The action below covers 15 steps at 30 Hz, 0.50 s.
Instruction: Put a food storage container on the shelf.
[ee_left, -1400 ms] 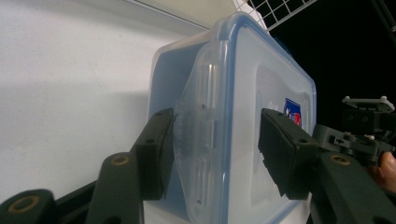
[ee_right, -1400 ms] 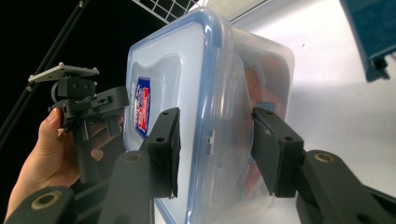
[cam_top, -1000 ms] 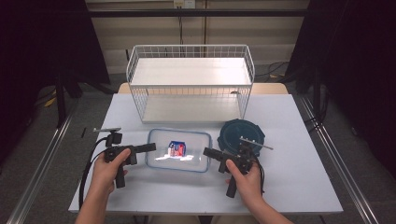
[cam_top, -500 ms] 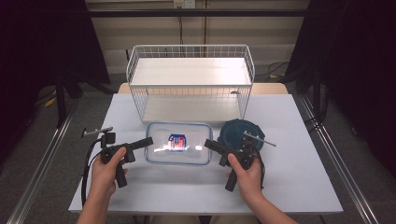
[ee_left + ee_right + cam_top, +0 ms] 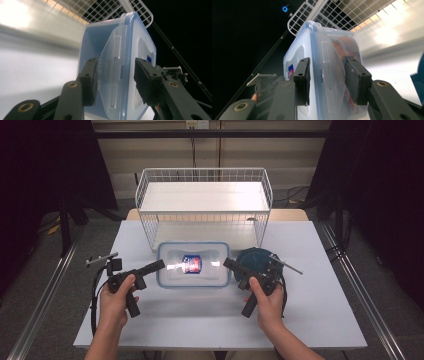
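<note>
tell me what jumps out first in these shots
A clear lidded container with a blue rim sits mid-table, flanked by the left gripper and right gripper, jaws straddling its end flaps. Behind it stands a white wire basket; a dark teal round lid lies at its right.

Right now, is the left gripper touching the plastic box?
Cannot tell. In the left gripper view the left gripper straddles the side latch of the plastic box; one pad looks against it, the other shows a gap.
</note>
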Available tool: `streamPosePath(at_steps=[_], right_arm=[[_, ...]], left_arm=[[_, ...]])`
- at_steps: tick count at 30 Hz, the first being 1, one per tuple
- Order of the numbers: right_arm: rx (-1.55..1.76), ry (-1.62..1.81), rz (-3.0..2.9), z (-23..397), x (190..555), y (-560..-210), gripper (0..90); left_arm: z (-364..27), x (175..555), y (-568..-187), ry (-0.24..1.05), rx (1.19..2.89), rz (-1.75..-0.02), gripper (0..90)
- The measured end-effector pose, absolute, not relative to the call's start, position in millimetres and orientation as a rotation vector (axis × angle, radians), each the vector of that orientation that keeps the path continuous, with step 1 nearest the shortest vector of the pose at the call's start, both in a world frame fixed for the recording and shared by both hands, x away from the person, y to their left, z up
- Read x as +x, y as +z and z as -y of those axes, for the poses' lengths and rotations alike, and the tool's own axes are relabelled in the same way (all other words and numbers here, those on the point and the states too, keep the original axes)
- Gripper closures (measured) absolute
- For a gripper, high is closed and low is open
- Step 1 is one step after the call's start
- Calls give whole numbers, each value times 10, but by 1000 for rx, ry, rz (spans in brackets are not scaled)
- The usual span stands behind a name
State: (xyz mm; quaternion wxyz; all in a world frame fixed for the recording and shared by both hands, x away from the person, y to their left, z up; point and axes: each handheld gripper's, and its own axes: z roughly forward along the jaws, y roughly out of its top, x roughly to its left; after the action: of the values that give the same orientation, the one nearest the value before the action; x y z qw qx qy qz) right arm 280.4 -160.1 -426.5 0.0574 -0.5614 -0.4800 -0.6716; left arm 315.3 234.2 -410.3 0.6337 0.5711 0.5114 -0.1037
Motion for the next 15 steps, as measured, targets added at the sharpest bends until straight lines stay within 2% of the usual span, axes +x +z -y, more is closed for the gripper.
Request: streamPosePath(at_steps=[15], right_arm=[[-1689,-2107,1403,1628,2889,-4091,576]], left_arm=[[-2279,3165,-3920,-188,1235,-1154,560]])
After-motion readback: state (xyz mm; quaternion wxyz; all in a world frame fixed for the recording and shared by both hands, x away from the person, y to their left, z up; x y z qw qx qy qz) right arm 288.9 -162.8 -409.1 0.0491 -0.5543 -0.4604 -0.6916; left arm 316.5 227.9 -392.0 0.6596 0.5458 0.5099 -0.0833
